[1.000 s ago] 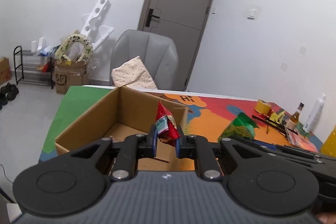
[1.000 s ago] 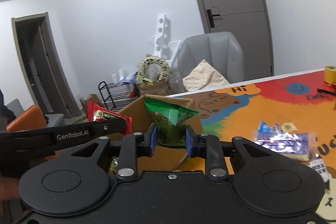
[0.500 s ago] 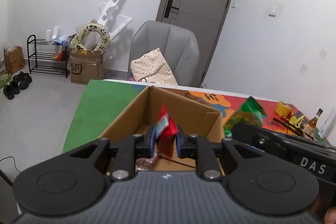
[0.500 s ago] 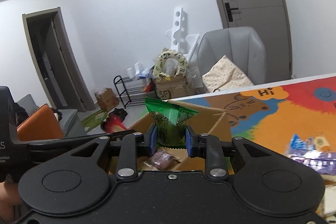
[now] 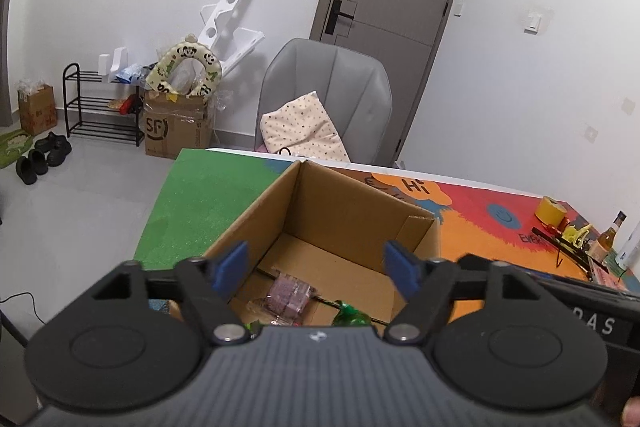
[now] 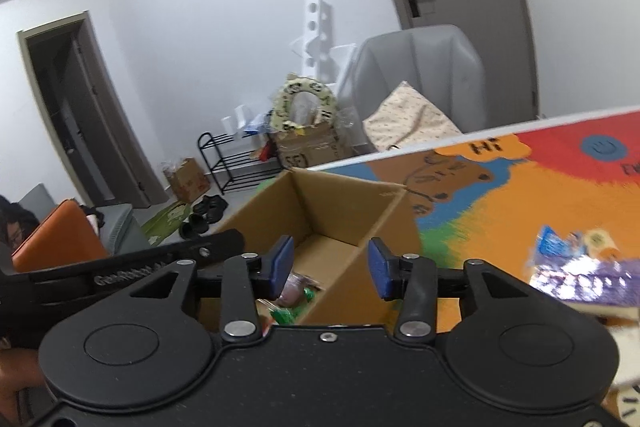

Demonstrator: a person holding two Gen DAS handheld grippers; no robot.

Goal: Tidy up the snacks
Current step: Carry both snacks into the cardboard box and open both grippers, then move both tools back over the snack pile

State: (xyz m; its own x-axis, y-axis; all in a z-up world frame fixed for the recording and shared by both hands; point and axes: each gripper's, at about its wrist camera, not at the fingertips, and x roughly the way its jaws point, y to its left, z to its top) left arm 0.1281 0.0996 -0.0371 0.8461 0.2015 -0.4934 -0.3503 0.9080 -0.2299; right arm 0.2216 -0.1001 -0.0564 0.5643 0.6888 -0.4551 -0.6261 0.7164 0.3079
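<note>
Snacks, sorting of — entry for this moment, largest item first.

Table mat (image 5: 208,203): green at the left, orange and red to the right; it carries everything below.

Cardboard box (image 5: 344,211): open-topped, directly ahead of and below both of my tongs. In the left wrist view it sits centred between the fingers; in the right wrist view it lies ahead and slightly left.

Left tongs (image 5: 320,265): jaws have just been opening and stand wide, nothing between them. I hold them over the box's near edge.

Right tongs (image 6: 329,269): jaws have just been opening, parted less widely, nothing between them.

Snack pile on the mat (image 6: 580,267): purple and blue foil packets, blurred, just right of my right tongs and outside the box. Long axis runs roughly left to right in the right wrist view. I judge the right hand far nearer, so the next pick falls to it.

Snacks in the box: a pinkish packet (image 5: 290,293) and a green packet (image 5: 352,317) lie on the floor of the box.
</note>
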